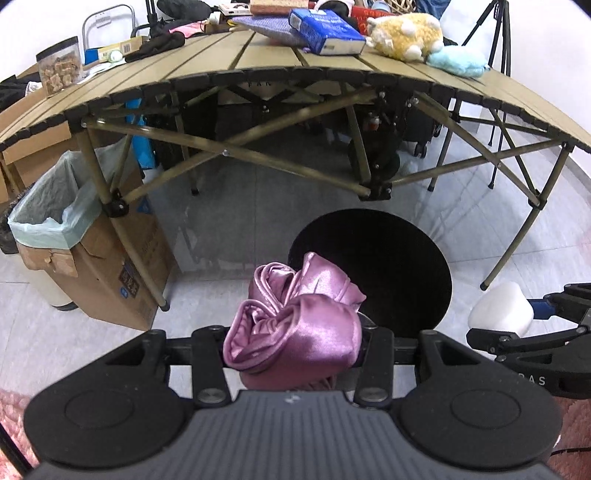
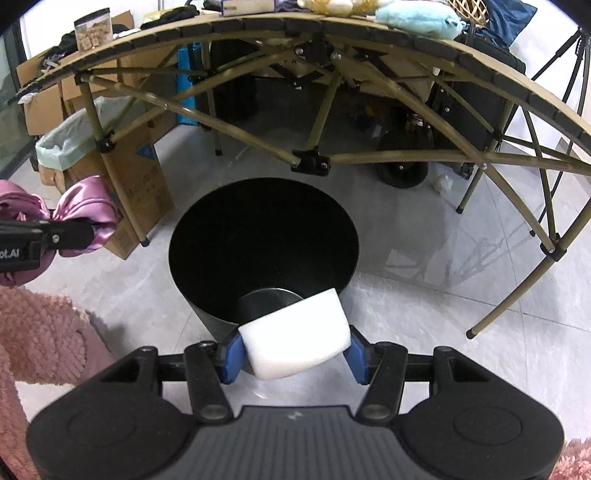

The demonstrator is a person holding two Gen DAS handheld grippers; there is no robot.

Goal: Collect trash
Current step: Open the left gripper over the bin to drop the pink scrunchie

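Spanning the twelve o'clock side of both wrist views, a tan slatted folding table [image 1: 258,55] stands on crossed legs over a grey tiled floor [image 2: 424,314]. On its top lie a blue book [image 1: 325,31], a yellow plush toy [image 1: 406,33] and a pale blue fluffy cloth [image 1: 458,61]. At about nine o'clock in the left wrist view, a cardboard box [image 1: 110,266] lined with a pale green bag [image 1: 48,206] sits against a table leg. A round black bin [image 2: 264,243] stands on the floor in front of the table, mouth up, its inside dark.

The left tool [image 1: 295,350] pinches a bunched purple satin cloth [image 1: 295,325]; the cloth's folds bulge up and away toward twelve o'clock, reaching the bin's near rim in that view. The right tool [image 2: 295,349] pinches a white foam block [image 2: 295,332] between its blue pads [image 2: 232,354]. The block's long axis runs from nine to three o'clock, across the jaws, and it sits over the near rim of the bin. A pink fleecy sleeve [image 2: 37,350] shows at about eight o'clock in the right wrist view.
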